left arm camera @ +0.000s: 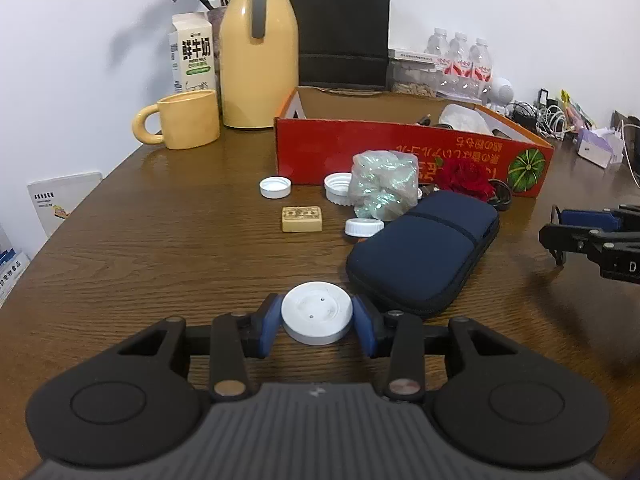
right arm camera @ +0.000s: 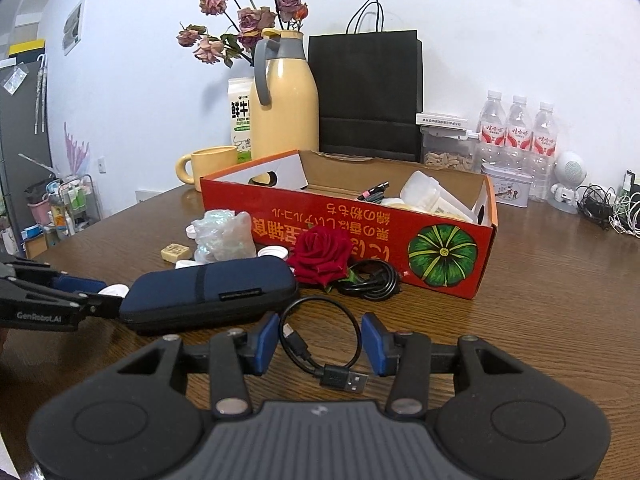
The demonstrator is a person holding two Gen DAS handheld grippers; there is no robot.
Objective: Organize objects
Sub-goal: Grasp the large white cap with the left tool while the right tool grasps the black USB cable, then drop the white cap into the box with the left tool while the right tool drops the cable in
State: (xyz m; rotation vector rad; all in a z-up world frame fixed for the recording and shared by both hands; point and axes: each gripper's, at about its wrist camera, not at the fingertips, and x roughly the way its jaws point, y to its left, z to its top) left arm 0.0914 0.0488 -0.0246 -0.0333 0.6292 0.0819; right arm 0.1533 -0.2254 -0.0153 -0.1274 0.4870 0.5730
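Observation:
My left gripper point(left arm camera: 318, 305) is shut on a round white lid point(left arm camera: 317, 316), its blue pads pressed against both sides just above the wooden table point(left arm camera: 160, 248). A navy zip case point(left arm camera: 424, 252) lies immediately to its right. In the right wrist view my right gripper point(right arm camera: 320, 320) is shut on a short black USB cable point(right arm camera: 343, 379), whose loop spans the gap between the pads. A red cardboard box point(right arm camera: 340, 220) with a pumpkin print stands open behind, holding several items. In the left wrist view the right gripper point(left arm camera: 560, 236) hangs above the table at the far right.
In front of the box lie a crumpled plastic bag point(left arm camera: 382, 188), white caps point(left arm camera: 275, 187), a tile point(left arm camera: 301, 219), a red rose point(right arm camera: 320, 256) and a coiled black cable point(right arm camera: 372, 276). A yellow mug point(left arm camera: 188, 120), thermos point(left arm camera: 258, 64), black bag point(right arm camera: 364, 92) and water bottles point(right arm camera: 518, 128) line the wall.

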